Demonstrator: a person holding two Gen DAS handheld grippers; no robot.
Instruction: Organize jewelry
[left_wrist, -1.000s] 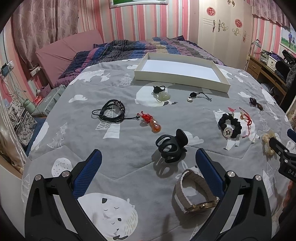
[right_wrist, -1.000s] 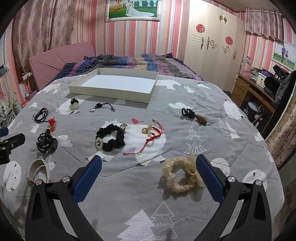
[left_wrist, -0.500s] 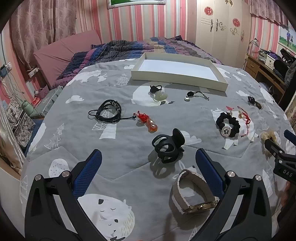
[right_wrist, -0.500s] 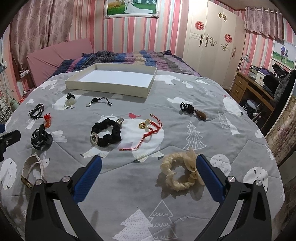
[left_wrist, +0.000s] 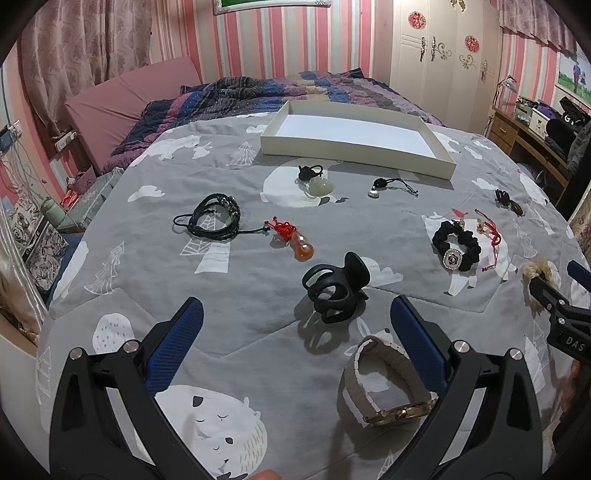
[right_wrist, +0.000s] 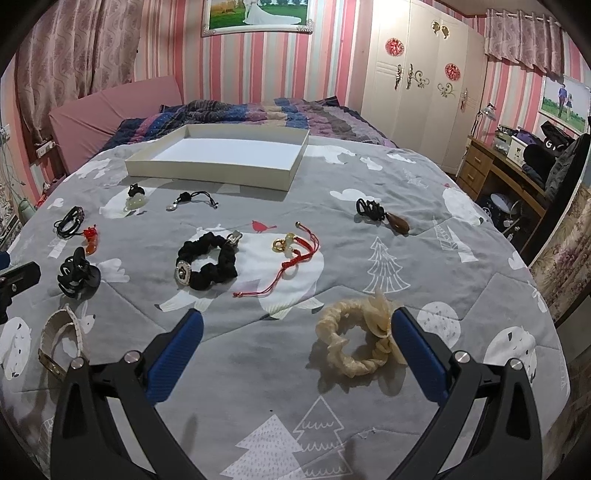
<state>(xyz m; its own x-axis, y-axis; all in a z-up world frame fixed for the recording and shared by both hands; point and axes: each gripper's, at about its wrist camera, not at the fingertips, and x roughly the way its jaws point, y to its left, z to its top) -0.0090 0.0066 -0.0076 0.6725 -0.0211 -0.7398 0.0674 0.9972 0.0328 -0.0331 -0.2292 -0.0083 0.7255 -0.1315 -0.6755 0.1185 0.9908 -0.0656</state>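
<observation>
Bedspread (left_wrist: 258, 295) holds a watch (left_wrist: 384, 380) partly hidden behind the left claw (left_wrist: 295, 325).

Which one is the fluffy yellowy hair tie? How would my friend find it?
Start at the big white tray at the far side of the grey bedspread, then come toward the near edge. The cream scrunchie lies right by the right gripper. It is the only pale, frilly ring; the other scrunchie is black.

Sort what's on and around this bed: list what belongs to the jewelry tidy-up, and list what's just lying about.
Job: white tray, black hair claw, watch, black scrunchie, cream scrunchie, red cord bracelet, orange gourd charm, black braided cord.

Lying about: striped quilt, desk clutter.
</observation>
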